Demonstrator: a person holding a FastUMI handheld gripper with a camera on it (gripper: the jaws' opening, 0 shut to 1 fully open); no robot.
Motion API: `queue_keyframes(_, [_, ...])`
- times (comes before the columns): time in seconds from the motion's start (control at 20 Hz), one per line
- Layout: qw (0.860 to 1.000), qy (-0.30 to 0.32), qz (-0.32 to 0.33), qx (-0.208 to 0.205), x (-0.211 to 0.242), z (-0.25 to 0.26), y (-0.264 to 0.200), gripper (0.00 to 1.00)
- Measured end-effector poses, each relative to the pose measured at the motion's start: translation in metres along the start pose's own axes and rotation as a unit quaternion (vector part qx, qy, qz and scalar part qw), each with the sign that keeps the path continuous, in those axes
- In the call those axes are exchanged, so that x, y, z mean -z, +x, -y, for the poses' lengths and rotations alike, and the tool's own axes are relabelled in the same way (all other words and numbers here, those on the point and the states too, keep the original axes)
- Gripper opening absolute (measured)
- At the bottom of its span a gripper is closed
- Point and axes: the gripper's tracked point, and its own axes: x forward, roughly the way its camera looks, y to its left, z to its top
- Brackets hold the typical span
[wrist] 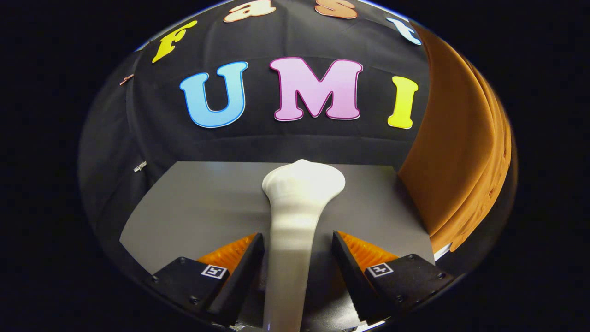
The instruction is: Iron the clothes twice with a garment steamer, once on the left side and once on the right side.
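I've got the white garment steamer sitting between my gripper jaws, though I can't tell if they're actually pinching its handle. Head points far over the grey counter. Orange clothes hang at right.

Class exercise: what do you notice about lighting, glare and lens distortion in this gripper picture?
Gripper view: fisheye bends the grey table edges and the orange garment; the white steamer head glares, washed out; its handle between the claw fingers looks slightly soft.
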Motion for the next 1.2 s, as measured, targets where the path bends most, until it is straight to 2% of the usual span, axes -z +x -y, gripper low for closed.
queue_keyframes(0.1, [1.0, -0.004, -0.003, 0.0, 0.0, -0.002, 0.002, 0.9])
queue_keyframes(0.2, [1.0, -0.011, -0.004, -0.01, -0.003, -0.007, 0.001, 0.65])
queue_keyframes(0.35, [1.0, -0.019, 0.001, -0.017, -0.003, -0.011, -0.001, 0.49])
queue_keyframes(0.55, [1.0, -0.006, 0.009, -0.028, -0.005, -0.013, -0.001, 0.49])
queue_keyframes(0.7, [0.998, 0.004, 0.042, -0.04, -0.017, -0.018, -0.018, 0.48])
queue_keyframes(0.75, [0.998, 0.003, 0.056, -0.039, -0.022, -0.019, -0.027, 0.42])
queue_keyframes(1.2, [0.986, 0.024, 0.165, -0.014, -0.04, -0.005, -0.127, 0.42])
